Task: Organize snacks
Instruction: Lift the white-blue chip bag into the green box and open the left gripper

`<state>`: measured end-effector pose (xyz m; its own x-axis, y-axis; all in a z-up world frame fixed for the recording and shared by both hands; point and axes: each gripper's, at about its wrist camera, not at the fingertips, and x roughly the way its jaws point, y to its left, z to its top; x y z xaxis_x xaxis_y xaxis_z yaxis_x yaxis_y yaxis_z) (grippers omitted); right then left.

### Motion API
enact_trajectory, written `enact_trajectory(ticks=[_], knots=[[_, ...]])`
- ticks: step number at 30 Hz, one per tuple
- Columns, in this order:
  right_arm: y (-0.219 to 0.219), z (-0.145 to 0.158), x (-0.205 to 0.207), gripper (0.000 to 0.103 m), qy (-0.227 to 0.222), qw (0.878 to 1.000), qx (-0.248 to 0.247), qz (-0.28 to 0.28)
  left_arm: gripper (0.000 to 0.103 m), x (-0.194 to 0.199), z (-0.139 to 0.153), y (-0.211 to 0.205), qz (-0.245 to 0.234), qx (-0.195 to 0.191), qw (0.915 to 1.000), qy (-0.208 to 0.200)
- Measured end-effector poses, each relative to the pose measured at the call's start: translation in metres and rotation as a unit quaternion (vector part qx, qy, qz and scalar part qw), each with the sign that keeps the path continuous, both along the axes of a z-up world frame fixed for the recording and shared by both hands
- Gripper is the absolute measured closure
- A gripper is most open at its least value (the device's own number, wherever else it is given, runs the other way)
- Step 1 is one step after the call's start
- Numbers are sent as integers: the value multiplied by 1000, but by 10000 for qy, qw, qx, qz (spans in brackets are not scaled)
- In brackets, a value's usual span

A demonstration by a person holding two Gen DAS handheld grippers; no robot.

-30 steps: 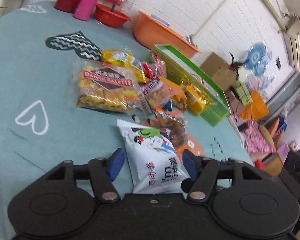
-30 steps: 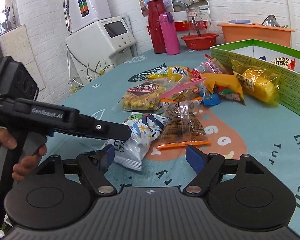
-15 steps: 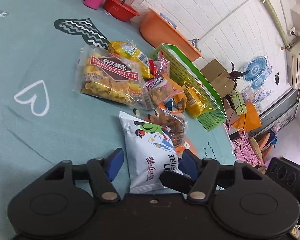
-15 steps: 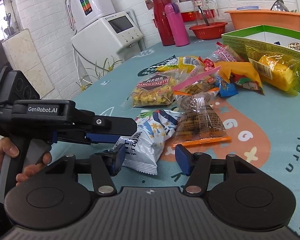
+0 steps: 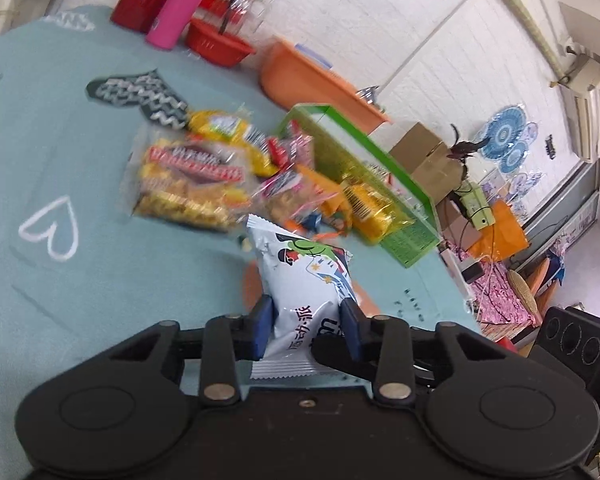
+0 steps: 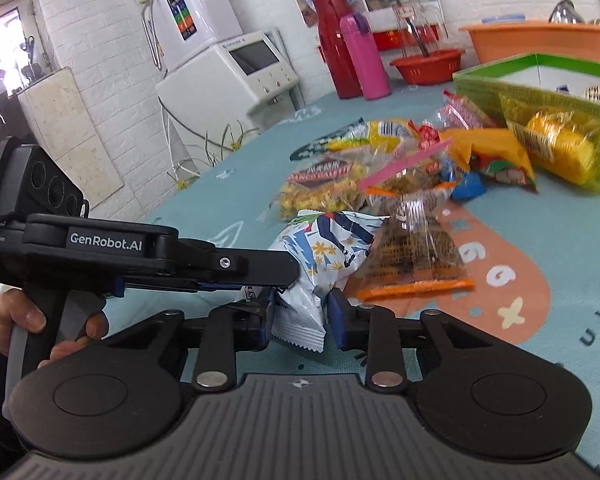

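A white snack bag (image 5: 300, 280) with blue and green print is held by both grippers at its near end. My left gripper (image 5: 306, 330) is shut on it, and the bag is tilted up off the teal tablecloth (image 5: 60, 280). My right gripper (image 6: 302, 320) is shut on the same bag (image 6: 324, 256) from the other side. The left gripper's body shows in the right wrist view (image 6: 140, 252). A pile of snack packets (image 5: 220, 184) lies beyond. A green box (image 5: 364, 168) holds some snacks.
A clear bag with brown snacks (image 6: 412, 248) lies next to the white bag. A red flask (image 6: 332, 48), a pink bottle (image 6: 364, 56), a red bowl (image 6: 428, 66) and an orange tub (image 6: 536, 40) stand at the table's far side.
Both grippers have closed onto the white snack bag. The left gripper has lifted its end, so the bag now stands tilted up.
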<state>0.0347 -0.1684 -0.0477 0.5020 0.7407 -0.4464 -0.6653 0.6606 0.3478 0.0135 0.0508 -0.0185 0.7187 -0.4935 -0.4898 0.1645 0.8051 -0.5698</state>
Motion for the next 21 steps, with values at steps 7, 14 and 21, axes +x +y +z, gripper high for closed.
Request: enact_trajectory(ticks=[7,14,21], knots=[[-27,45,9,53,-770,9959,230,-404,57,34,55,-35,-435,218,9956,-806],[-64,71,45,53,-1231,9852,280,-1162,57,102,77,-85,-903,173,9894,-1122],[-105,70,92,53,-1278,9746,249,-1820,56,175,74,-132,-1324,91,9857,-1036]])
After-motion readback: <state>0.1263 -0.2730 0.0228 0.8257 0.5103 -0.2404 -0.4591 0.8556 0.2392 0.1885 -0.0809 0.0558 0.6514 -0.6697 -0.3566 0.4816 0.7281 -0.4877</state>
